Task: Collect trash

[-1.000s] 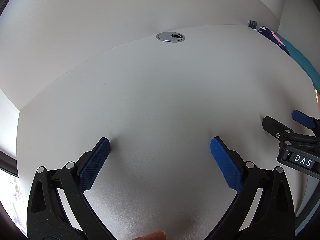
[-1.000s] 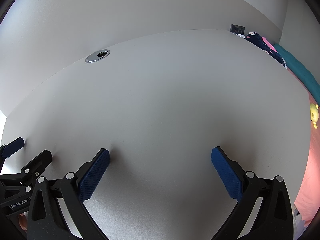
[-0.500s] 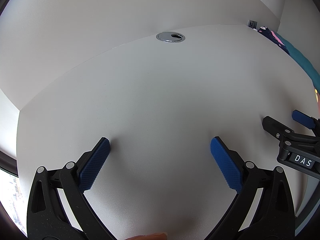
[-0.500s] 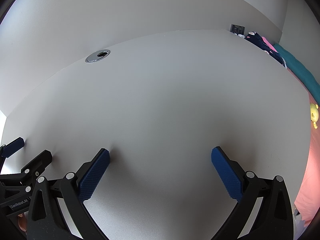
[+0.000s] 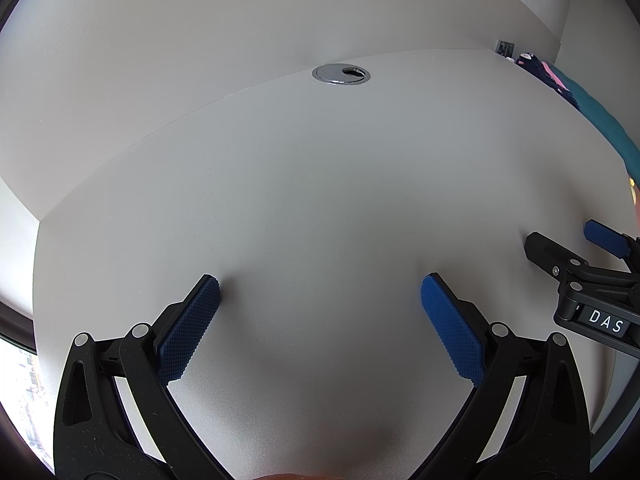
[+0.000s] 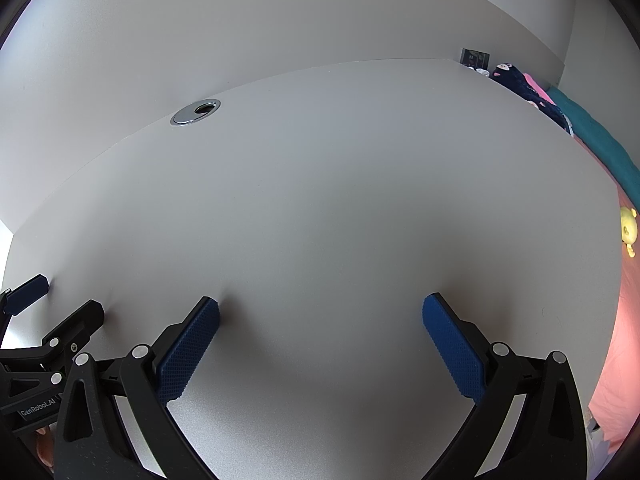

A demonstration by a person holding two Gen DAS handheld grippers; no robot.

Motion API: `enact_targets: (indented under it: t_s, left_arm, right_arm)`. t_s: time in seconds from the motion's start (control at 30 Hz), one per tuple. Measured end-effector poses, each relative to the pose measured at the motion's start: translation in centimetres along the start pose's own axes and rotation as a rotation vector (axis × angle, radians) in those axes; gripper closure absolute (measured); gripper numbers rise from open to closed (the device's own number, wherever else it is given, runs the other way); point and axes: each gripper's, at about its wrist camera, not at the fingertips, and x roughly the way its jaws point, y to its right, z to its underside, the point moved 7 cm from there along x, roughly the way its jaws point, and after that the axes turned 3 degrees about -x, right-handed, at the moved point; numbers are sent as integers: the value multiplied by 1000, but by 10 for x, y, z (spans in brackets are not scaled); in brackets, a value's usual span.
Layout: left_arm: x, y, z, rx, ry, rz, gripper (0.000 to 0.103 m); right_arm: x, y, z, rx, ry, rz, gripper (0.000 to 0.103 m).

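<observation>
No trash shows in either view. My left gripper [image 5: 320,292] is open and empty, its blue pads low over a bare white desk [image 5: 320,184]. My right gripper [image 6: 320,312] is open and empty too, over the same desk [image 6: 340,200]. The right gripper shows at the right edge of the left wrist view [image 5: 568,248]. The left gripper shows at the left edge of the right wrist view [image 6: 60,300]. The two sit side by side near the desk's front.
A chrome cable grommet [image 5: 341,74] sits at the desk's back edge by the white wall; it also shows in the right wrist view [image 6: 195,112]. Beyond the desk's right edge lie dark, teal and pink fabrics [image 6: 592,136] and a yellow toy [image 6: 629,228].
</observation>
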Motion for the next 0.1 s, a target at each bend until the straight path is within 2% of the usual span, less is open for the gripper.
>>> enact_targets:
  t_s: [0.1]
  left_arm:
    - [0,0,0,0,0,0,6]
  right_arm:
    - [0,0,0,0,0,0,2]
